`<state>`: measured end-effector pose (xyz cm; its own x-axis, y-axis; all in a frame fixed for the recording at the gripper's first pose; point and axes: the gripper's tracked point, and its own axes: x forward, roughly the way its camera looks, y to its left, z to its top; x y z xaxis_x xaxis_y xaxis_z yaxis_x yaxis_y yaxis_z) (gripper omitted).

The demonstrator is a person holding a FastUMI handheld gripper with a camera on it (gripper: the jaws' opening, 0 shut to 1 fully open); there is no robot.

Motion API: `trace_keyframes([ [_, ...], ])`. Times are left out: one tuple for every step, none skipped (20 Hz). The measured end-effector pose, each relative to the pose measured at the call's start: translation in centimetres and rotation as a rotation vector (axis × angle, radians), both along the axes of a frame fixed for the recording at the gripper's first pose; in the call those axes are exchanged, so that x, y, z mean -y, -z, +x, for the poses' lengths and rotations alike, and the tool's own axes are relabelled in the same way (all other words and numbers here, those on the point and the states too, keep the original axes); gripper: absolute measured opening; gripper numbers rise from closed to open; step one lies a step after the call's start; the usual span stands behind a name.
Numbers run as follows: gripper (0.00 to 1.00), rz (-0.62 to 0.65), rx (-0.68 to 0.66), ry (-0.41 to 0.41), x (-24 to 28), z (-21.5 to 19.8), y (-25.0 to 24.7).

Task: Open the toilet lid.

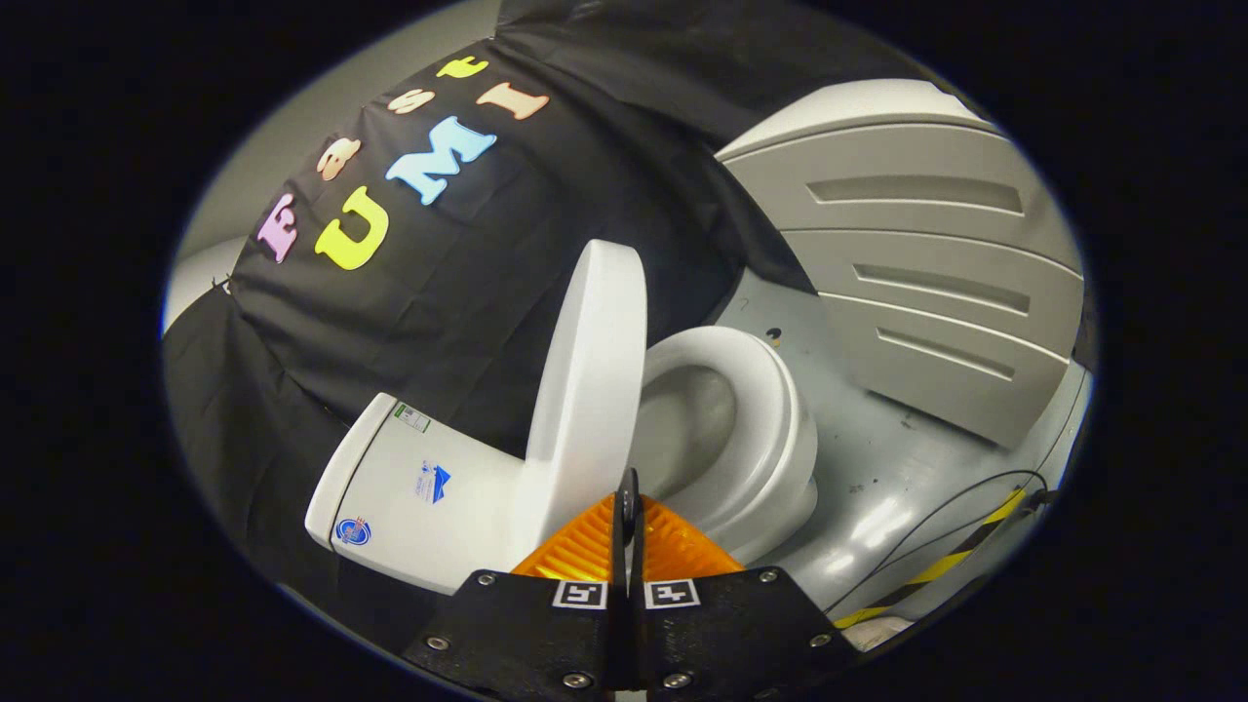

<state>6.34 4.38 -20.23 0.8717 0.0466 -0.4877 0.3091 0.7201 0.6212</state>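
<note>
We saw the toilet lid (pixel 590 370) already raised, standing almost upright over the toilet, with its back side close to the tank (pixel 414 492) and its inner face turned toward the open seat (pixel 756 419) and bowl. The view was tilted, so the whole toilet appeared leaning, but the lid clearly stood between the tank and the seat. Our gripper (pixel 627 507) was just below the lower edge of the lid, and its two fingers were pressed together with almost no gap; we could not see anything held between them, so we judged it as closed and empty. The tips pointed toward the place where the lid meets the seat, near the hinge end. The long axis of the lid ran away from the fingers, upward and beyond them, roughly in line with the direction the fingers pointed. The lid was directly ahead and slightly to the tank side, the seat slightly to the other side. From this we judged that the opening was nearly finished or finished, and the only question for a next move was whether the lid leaned enough toward the tank to stay up alone. If it did not, a small push on its inner face toward the tank would be needed. Behind the toilet hung the black cloth wall (pixel 468 273), and a grey panel (pixel 926 283) stood beyond the seat on the grey floor (pixel 877 487).
</note>
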Motion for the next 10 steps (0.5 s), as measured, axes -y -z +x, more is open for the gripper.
trace_keyframes([
  [0.0, -0.022, 0.004, 0.002, -0.2, 0.1, -0.5],
  [0.0, -0.04, 0.006, 0.006, -0.5, 0.2, -0.9],
  [0.0, -0.054, 0.009, 0.012, -0.6, 0.3, -1.3],
  [0.0, -0.073, 0.014, 0.013, -1.0, 0.2, -1.7],
  [0.0, -0.092, 0.022, 0.014, -1.3, 0.3, -2.2],
  [0.0, -0.109, 0.028, 0.014, -1.6, 0.4, -2.5],
  [0.0, -0.126, 0.034, 0.013, -1.8, 0.4, -2.9],
  [0.0, -0.138, 0.039, 0.014, -2.1, 0.5, -3.2],
  [0.0, -0.151, 0.044, 0.013, -2.3, 0.6, -3.6],
  [0.0, -0.166, 0.048, 0.01, -2.6, 0.6, -3.8],
])
